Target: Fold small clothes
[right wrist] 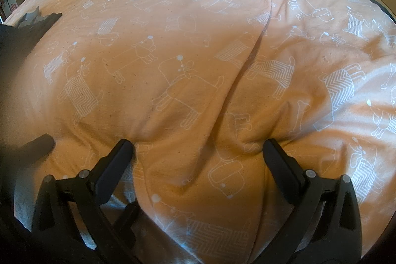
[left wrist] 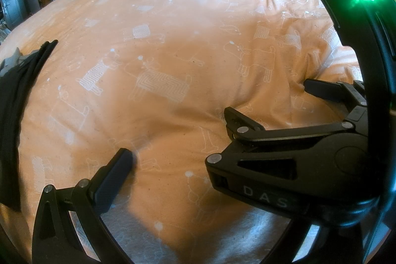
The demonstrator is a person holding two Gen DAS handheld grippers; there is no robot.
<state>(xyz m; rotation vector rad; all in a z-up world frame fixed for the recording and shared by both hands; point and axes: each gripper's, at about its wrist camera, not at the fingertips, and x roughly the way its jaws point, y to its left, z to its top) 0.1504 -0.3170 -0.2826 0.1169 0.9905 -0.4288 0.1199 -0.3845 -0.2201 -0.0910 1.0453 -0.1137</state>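
1. Work surface: an orange duvet cover (right wrist: pixel 188 46) printed with white outline dogs, some filled with chevron hatching, and bones. The cloth is soft, matte and creased; one long fold runs down its middle in the right wrist view.
2. Task item: dark folded clothes (left wrist: pixel 14 100), black with a grey piece at the top, lie stacked at the far left edge of the duvet cover, well apart from both grippers.
3. Right gripper (right wrist: pixel 199 146): black, hard, angular fingers are spread wide and hold nothing. Both fingertips (right wrist: pixel 125 145) press into the duvet cover, denting it.
4. Left gripper (left wrist: pixel 173 155): only one finger (left wrist: pixel 116 172) is visible, resting on the duvet cover; its opening cannot be determined. The right gripper body lies just beside it.
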